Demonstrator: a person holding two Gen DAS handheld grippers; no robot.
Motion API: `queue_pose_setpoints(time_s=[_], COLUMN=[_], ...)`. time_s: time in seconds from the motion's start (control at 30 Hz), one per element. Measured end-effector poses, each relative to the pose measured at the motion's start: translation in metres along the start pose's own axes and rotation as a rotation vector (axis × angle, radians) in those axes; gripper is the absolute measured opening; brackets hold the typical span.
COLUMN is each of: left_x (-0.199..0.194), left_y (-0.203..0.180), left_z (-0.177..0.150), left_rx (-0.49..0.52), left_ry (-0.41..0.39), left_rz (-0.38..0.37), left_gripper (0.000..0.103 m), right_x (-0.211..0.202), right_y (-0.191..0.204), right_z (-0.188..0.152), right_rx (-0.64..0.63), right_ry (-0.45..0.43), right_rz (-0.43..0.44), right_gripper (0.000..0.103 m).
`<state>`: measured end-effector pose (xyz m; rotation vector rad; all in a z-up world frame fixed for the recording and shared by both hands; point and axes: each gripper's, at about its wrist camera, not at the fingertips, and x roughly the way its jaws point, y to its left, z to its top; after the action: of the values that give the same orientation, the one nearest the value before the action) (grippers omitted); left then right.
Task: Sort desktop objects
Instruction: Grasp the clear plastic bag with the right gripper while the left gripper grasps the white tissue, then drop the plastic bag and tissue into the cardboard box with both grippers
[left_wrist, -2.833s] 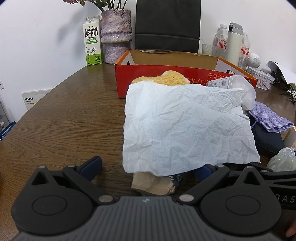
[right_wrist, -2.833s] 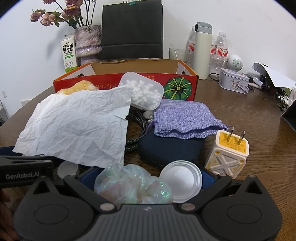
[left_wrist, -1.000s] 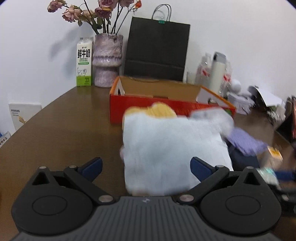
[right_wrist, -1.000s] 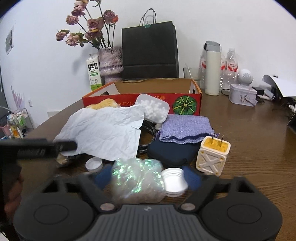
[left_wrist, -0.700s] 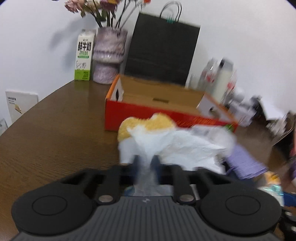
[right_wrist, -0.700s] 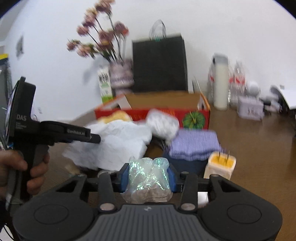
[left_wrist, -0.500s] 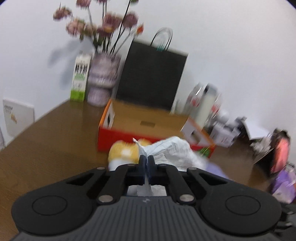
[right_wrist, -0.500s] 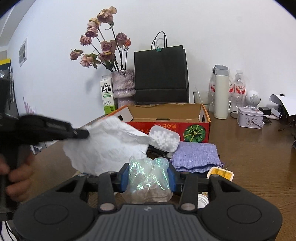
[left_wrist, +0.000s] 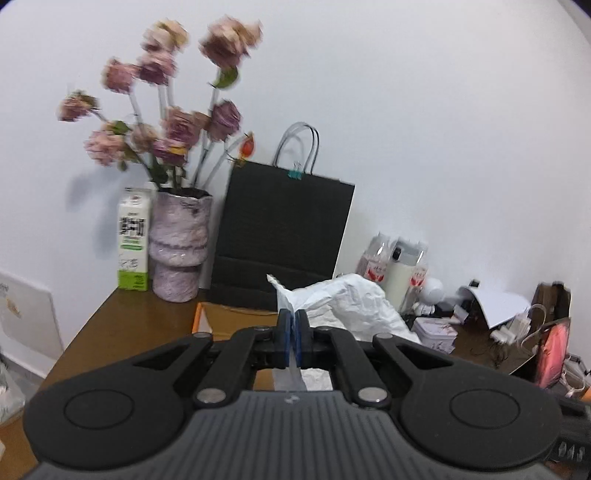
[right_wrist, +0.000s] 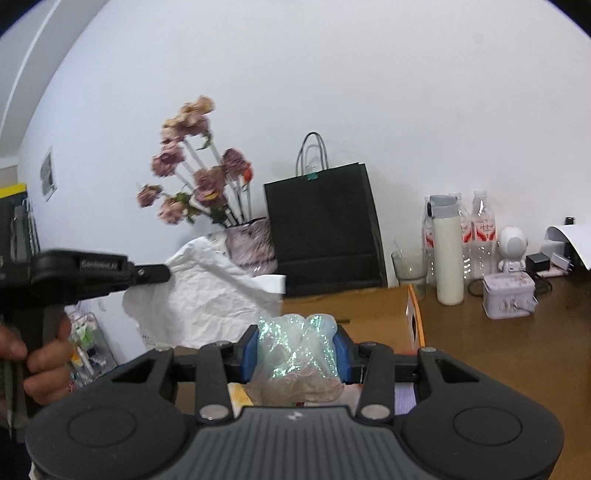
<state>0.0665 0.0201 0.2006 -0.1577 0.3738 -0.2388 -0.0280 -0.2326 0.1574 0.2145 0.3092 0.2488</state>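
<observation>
Mid-carry, by the look of it, both tools loaded and raised above the desk; in the left view, left gripper (left_wrist: 291, 339) pinched nearly flat on an edge of the paper (left_wrist: 354, 306), blue pads (left_wrist: 283, 341) pressed together with only the sheet between, the rest of the sheet billowing up and off toward 1 o'clock from the tips; in the right view, right gripper (right_wrist: 295, 350) clamped at a middling width on the crinkled plastic (right_wrist: 295, 347), shiny wad filling the gap and bulging above and below the pads; seen there too, at 9 o'clock, a hand (right_wrist: 40, 354) gripping the other tool, with the paper hanging from its tip at 10 o'clock; just past both sets of tips, the box (right_wrist: 413, 314), open-topped, orange rim showing at 3 o'clock of the plastic and a bare cardboard floor beyond; well behind, at 12 o'clock, the bag (left_wrist: 280, 236); at 10 o'clock in the left view, the vase (left_wrist: 179, 243) and the carton (left_wrist: 133, 243); at 2 o'clock in the right view, bottles (right_wrist: 448, 251) and a tin (right_wrist: 509, 295) on the table (right_wrist: 517, 354); likely next: carry forward over the box's open top, hold clear of the near wall, then spread the pads to drop each piece inside; worth watching the loose paper, apt to drape over the rim or catch air; destination judged, not certain.
</observation>
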Motion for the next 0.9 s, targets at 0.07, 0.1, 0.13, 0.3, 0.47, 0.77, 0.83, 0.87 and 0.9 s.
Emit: queue_pose_setpoints(time_s=[0.07, 0.1, 0.13, 0.3, 0.47, 0.77, 0.83, 0.87, 0.9], left_x=[0.037, 0.058, 0.077, 0.211, 0.292, 0.24, 0.206, 0.188, 0.169], left_y=[0.003, 0.005, 0.005, 0.032, 0.057, 0.046, 0.038, 0.035, 0.031], left_z=[0.013, 0.017, 0.018, 0.003, -0.028, -0.027, -0.025, -0.026, -0.028], left_rx=[-0.016, -0.014, -0.015, -0.059, -0.065, -0.09, -0.12, -0.135, -0.14], left_ry=[0.057, 0.078, 0.088, 0.324, 0.502, 0.355, 0.298, 0.265, 0.247], left_rz=[-0.008, -0.011, 0.013, 0.086, 0.211, 0.204, 0.214, 0.197, 0.175], left_gripper=[0.003, 0.003, 0.003, 0.003, 0.009, 0.092, 0.103, 0.103, 0.103], right_x=[0.035, 0.057, 0.082, 0.216, 0.317, 0.355, 0.334, 0.321, 0.304], right_y=[-0.011, -0.017, -0.023, -0.059, -0.093, -0.098, -0.091, -0.086, -0.079], right_z=[0.023, 0.033, 0.043, 0.064, 0.051, 0.038, 0.045, 0.047, 0.048], right_rx=[0.015, 0.029, 0.027, 0.058, 0.097, -0.004, -0.016, -0.027, -0.04], right_ry=[0.042, 0.06, 0.089, 0.254, 0.429, 0.465, 0.429, 0.412, 0.391], right_rz=[0.006, 0.004, -0.005, -0.073, -0.154, -0.26, -0.267, -0.262, -0.257], right_gripper=[0.039, 0.039, 0.039, 0.037, 0.037, 0.07, 0.08, 0.083, 0.085])
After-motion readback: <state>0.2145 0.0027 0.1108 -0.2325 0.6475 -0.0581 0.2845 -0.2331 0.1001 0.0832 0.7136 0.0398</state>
